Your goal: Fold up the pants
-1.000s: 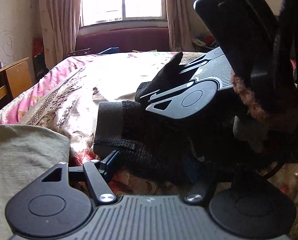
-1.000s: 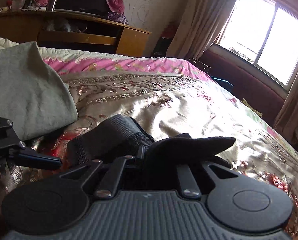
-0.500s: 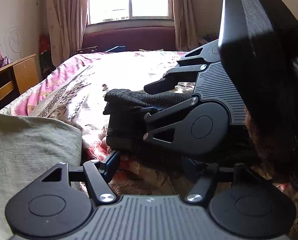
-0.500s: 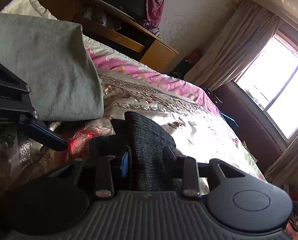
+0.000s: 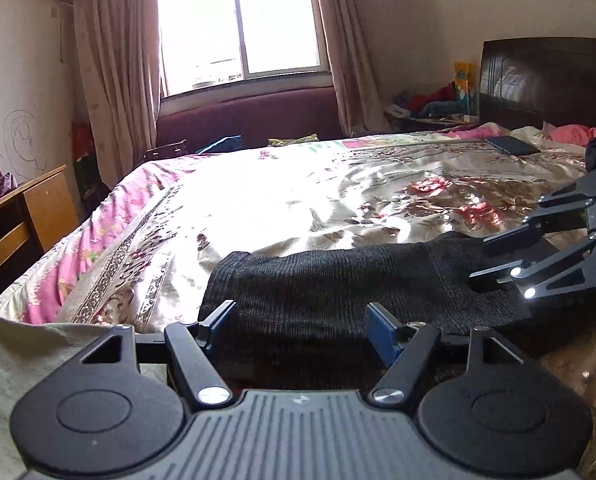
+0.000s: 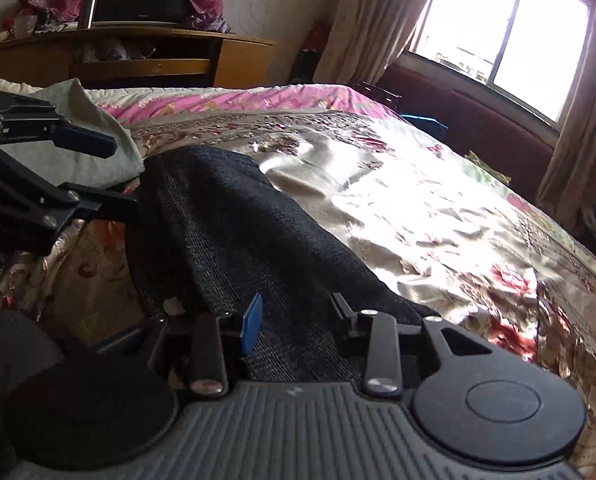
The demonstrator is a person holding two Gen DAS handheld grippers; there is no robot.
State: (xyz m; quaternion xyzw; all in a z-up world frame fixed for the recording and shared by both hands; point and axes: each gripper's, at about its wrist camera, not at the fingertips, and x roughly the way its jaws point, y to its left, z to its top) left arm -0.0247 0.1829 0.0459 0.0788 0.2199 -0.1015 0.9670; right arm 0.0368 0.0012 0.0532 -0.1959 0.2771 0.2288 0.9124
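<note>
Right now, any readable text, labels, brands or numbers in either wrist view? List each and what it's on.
No readable text in either view.
Left gripper body: a small pale emblem, too small to read.
Right gripper body: a faint mark, too blurred to read.
Yellow bottle by the headboard: printed design, no legible words.
Wall: a scribbled spiral, not lettering.
Pants: no label visible.

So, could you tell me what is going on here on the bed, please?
A person with a two-finger gripper in each hand is folding dark knitted pants on a shiny floral bedspread. The pants lie in a flat band on the bed. The left gripper is open, its fingers on either side of the near edge of the cloth. The right gripper is open too, over the other end. A pale green cloth lies beside them.
</note>
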